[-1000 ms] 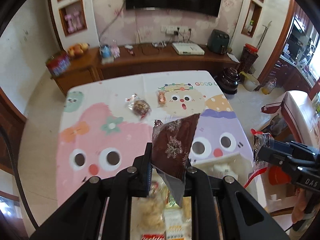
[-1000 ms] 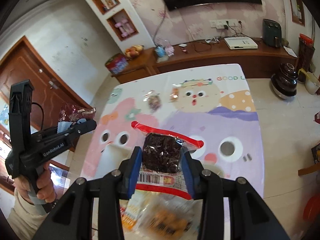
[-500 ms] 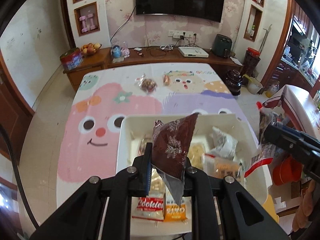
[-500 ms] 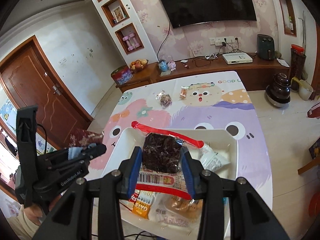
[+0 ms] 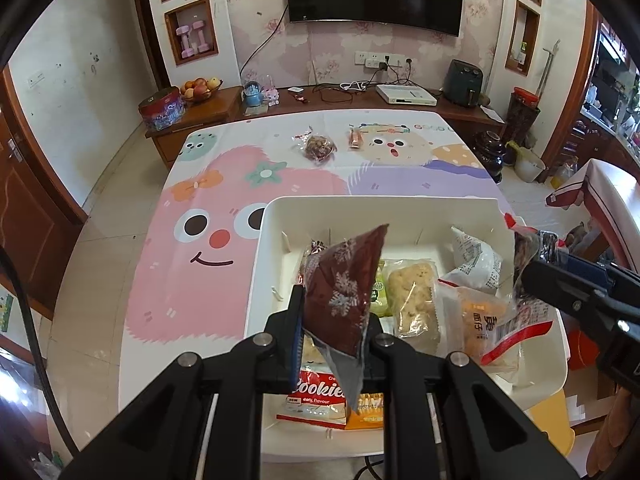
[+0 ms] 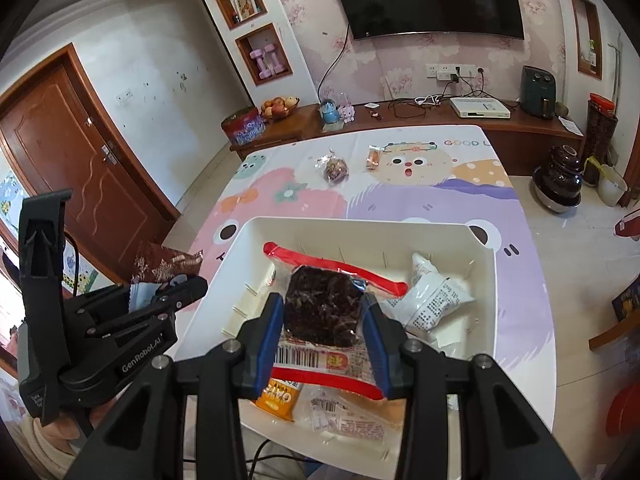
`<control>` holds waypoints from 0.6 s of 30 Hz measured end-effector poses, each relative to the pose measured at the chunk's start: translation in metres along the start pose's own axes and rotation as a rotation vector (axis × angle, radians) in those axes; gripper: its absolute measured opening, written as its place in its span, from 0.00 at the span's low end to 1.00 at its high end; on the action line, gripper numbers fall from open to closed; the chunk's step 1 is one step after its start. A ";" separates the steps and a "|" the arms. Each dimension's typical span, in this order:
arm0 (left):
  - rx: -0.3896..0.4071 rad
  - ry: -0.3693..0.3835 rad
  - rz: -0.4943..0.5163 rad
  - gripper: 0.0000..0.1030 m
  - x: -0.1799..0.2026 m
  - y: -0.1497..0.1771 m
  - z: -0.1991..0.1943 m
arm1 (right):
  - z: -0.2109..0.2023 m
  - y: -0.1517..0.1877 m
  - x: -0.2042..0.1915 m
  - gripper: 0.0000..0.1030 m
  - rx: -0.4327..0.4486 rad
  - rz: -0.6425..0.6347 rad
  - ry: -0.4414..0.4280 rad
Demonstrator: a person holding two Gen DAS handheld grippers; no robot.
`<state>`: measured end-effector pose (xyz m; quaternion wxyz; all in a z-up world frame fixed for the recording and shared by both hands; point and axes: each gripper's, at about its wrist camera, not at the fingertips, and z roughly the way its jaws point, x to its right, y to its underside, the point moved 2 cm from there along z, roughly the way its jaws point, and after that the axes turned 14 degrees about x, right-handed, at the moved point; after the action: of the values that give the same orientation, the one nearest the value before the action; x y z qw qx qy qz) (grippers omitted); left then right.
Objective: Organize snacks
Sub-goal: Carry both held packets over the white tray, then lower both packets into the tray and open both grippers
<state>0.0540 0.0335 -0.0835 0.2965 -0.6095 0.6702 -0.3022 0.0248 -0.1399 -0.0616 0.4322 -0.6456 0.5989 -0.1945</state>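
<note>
My left gripper (image 5: 332, 322) is shut on a dark red snack packet with white snowflakes (image 5: 346, 288), held over the near left part of a white bin (image 5: 376, 202). My right gripper (image 6: 324, 328) is shut on a clear packet with red edges and a dark block inside (image 6: 320, 310), above the same white bin (image 6: 360, 224). Several wrapped snacks lie in the bin, among them a cookie pack (image 5: 318, 394) and a white pouch (image 6: 434, 300). The left gripper (image 6: 176, 292) shows at the left of the right wrist view; the right gripper (image 5: 532, 276) shows at the right of the left wrist view.
Two small snack packets (image 5: 318, 146) (image 5: 355, 138) lie at the far side of the cartoon tablecloth (image 5: 200, 264). A wooden sideboard (image 5: 360, 102) with a fruit bowl and a tin stands behind the table. A dark jar (image 6: 558, 178) sits on the floor at the right.
Both grippers have drawn back toward the near table edge with their packets still gripped. The white bin, mostly hidden a second ago, now lies in full view beneath them.
</note>
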 end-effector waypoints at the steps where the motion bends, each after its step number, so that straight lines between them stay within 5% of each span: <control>1: -0.002 -0.002 0.002 0.15 0.000 0.000 0.000 | 0.001 0.001 -0.001 0.39 -0.003 -0.003 -0.003; 4: -0.003 -0.026 0.012 0.25 0.002 0.002 0.001 | -0.001 0.002 -0.007 0.39 0.011 -0.038 0.020; 8: 0.003 -0.067 0.000 0.80 0.000 0.004 0.003 | -0.001 0.004 -0.016 0.54 0.025 -0.102 0.057; 18: 0.003 -0.083 0.007 0.80 -0.002 0.007 0.005 | 0.004 0.006 -0.013 0.57 0.011 -0.106 0.074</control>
<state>0.0534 0.0359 -0.0918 0.3258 -0.6187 0.6592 -0.2766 0.0213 -0.1262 -0.0648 0.4024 -0.6664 0.5784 -0.2439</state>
